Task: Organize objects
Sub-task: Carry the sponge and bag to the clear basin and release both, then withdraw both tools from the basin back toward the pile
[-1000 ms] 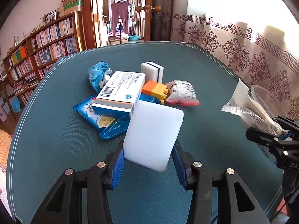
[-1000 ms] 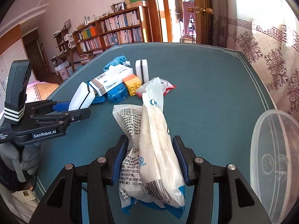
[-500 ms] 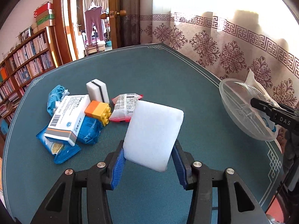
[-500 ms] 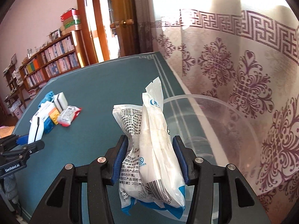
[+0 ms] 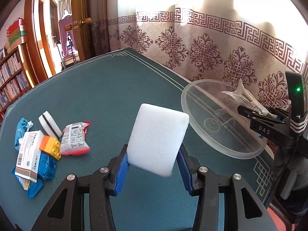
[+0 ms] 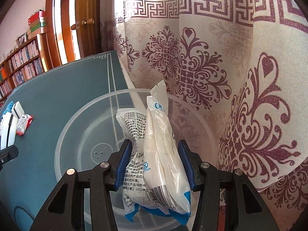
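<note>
My left gripper (image 5: 153,170) is shut on a white sponge block (image 5: 157,142), held above the green table to the left of a clear plastic bowl (image 5: 194,123). My right gripper (image 6: 155,163) is shut on white plastic packets (image 6: 157,144) with a barcode and blue corners; they hang over the inside of the clear bowl (image 6: 77,134). In the left wrist view the right gripper (image 5: 250,113) reaches over the bowl from the right with the packets (image 5: 242,96).
A pile lies at the table's left: a medicine box (image 5: 28,154), an orange and yellow brick (image 5: 51,148), a red-edged sachet (image 5: 75,139), a black-striped white sponge (image 5: 50,126), blue packets (image 5: 45,165) and blue cloth (image 5: 20,129). A patterned curtain (image 6: 221,77) hangs right behind the bowl. Bookshelves stand far left.
Both grippers have swung to the right, away from the pile. The right one now holds its packets over the bowl; the left one has brought the sponge closer to the bowl.
</note>
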A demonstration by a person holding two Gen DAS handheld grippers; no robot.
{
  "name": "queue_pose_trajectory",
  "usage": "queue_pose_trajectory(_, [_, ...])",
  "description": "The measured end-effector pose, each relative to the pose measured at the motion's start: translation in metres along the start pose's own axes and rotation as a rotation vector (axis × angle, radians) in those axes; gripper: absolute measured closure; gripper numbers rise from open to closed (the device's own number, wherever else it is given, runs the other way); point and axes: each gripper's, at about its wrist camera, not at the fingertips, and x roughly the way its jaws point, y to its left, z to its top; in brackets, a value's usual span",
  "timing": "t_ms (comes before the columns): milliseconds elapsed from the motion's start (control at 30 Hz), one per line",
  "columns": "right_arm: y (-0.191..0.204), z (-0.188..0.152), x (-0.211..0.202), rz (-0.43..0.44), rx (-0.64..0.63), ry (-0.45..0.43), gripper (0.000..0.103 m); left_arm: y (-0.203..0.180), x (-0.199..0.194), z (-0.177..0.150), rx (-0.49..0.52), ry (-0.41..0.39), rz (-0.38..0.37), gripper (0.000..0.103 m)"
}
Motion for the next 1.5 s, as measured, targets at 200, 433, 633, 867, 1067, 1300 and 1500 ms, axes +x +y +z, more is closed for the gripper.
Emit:
queue_pose_trajectory(200, [-0.004, -0.001, 0.000, -0.003, 0.011, -0.003, 0.052, -0.018, 0.010, 0.013, 0.022, 0.005, -0.046, 0.052])
queue_pose_trajectory(433, [-0.009, 0.000, -0.009, -0.017, 0.026, -0.036, 0.045, -0.034, 0.020, 0.024, 0.043, 0.008, -0.082, 0.052])
queue_pose_trajectory(633, [-0.006, -0.001, -0.018, -0.016, 0.021, -0.071, 0.040, -0.044, 0.031, 0.032, 0.044, 0.022, -0.128, 0.052])
queue_pose_trajectory(867, [-0.002, 0.002, -0.023, 0.000, 0.036, -0.101, 0.040, -0.055, 0.043, 0.040, 0.051, 0.031, -0.170, 0.050])
queue_pose_trajectory(1067, [-0.005, 0.002, -0.026, -0.001, 0.052, -0.109, 0.040, -0.061, 0.055, 0.044, 0.049, 0.056, -0.198, 0.041])
queue_pose_trajectory(1300, [-0.005, 0.001, -0.024, -0.001, 0.055, -0.106, 0.040, -0.054, 0.057, 0.040, 0.022, 0.042, -0.160, 0.017])
queue_pose_trajectory(1500, [-0.003, 0.001, -0.025, 0.002, 0.049, -0.106, 0.040, -0.052, 0.055, 0.036, 0.035, 0.029, -0.116, 0.016])
